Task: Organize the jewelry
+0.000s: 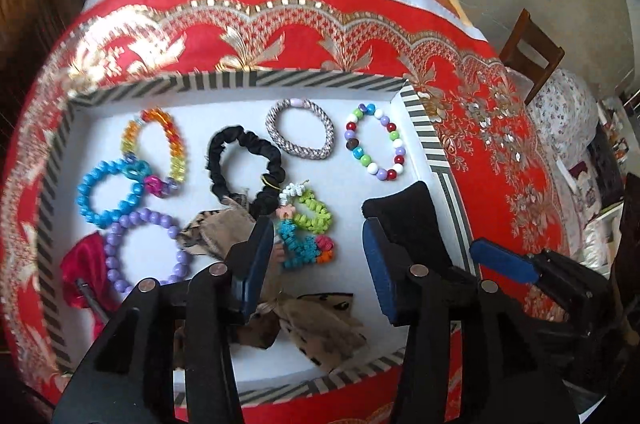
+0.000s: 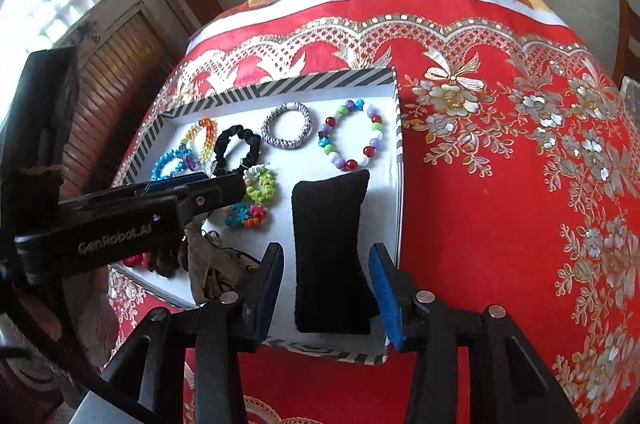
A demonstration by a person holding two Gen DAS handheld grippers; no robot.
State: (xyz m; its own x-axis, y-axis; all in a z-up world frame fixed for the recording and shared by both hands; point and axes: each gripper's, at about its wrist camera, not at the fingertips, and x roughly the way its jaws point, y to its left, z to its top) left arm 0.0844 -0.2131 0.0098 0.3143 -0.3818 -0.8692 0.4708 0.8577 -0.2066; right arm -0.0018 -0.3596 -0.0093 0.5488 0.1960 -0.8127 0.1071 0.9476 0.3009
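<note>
A striped-rim white tray [image 1: 424, 127] [image 2: 280, 81] holds several bracelets and hair ties: a multicoloured bead bracelet [image 1: 376, 143] [image 2: 354, 139], a silver woven band [image 1: 300, 127] [image 2: 287, 131], a black scrunchie [image 1: 244, 163] [image 2: 236, 147], a blue bead bracelet [image 1: 108, 191], a purple bead bracelet [image 1: 144, 248], and a green-blue coil tie [image 1: 308, 232] [image 2: 256, 199]. A black cushion [image 2: 330, 252] [image 1: 404, 216] lies at the tray's right. My left gripper [image 1: 316, 264] is open above the coil tie. My right gripper [image 2: 328, 296] is open, straddling the cushion's near end.
Leopard-print fabric bows [image 1: 320, 328] and a red bow [image 1: 84, 272] lie in the tray's near part. The tray sits on a red and gold embroidered cloth [image 2: 500, 183]. A wooden chair [image 1: 528, 55] stands at the far right.
</note>
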